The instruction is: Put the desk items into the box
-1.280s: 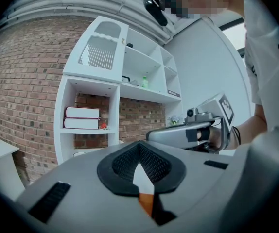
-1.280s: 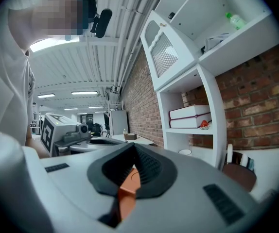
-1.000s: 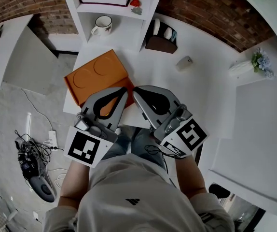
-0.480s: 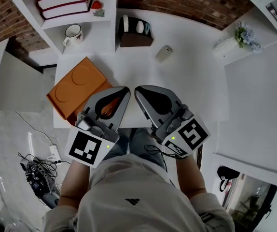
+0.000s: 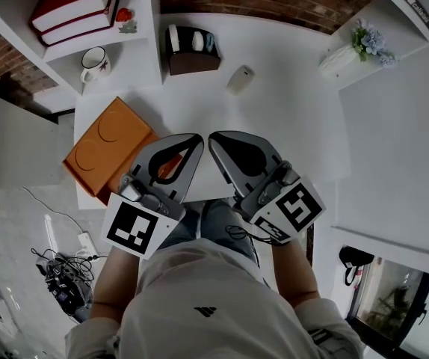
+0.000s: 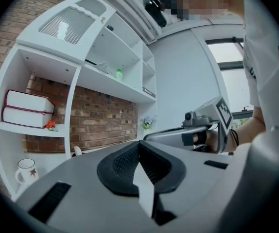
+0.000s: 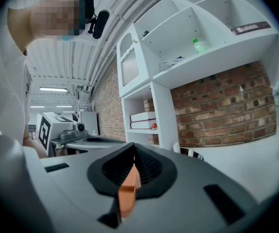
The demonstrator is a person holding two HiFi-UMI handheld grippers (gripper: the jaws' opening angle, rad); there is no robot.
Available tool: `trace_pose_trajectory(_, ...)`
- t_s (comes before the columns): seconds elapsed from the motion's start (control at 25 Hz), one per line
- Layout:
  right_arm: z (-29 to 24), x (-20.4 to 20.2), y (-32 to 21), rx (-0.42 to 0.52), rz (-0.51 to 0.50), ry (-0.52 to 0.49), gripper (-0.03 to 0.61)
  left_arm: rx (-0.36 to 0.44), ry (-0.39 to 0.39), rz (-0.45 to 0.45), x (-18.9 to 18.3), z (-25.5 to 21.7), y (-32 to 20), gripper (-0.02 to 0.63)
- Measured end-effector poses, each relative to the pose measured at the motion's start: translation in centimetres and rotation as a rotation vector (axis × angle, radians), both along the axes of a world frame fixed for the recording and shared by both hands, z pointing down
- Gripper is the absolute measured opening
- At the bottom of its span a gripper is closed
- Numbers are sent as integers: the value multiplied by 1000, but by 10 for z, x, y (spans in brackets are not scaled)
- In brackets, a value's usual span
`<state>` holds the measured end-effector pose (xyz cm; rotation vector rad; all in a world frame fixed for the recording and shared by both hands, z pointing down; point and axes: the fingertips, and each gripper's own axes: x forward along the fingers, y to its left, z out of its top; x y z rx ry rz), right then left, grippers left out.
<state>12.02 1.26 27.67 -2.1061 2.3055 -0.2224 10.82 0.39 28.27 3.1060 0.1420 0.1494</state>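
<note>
Orange box, one mug, two red books

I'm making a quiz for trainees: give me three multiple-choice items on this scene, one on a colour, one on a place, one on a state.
1. The box is: A) orange B) blue C) green
2. The mug stands: A) in the box B) on a shelf under the books C) beside the box
3. The jaws of the left gripper and right gripper are: A) shut B) wide apart C) shut on the mug
Key: 1 A, it shows orange; 2 B, it sits in the bay below the books; 3 A, each pair is pressed together.
</note>
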Motion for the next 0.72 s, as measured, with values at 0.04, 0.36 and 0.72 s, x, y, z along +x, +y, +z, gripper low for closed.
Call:
trace_pose_trajectory(0.04, 0, 2, 0, 0, 1, -1, 9, 1, 0, 0, 2, 0, 0, 8)
trace_pose_trajectory(0.36, 1, 26, 3, 5, 21, -8, 9, -8, -5, -1, 23, 2, 0, 8)
trace_pose_trajectory(0.72, 3, 79, 22, 1, 80, -9, 9, -35, -45, 28, 73, 10, 11, 9)
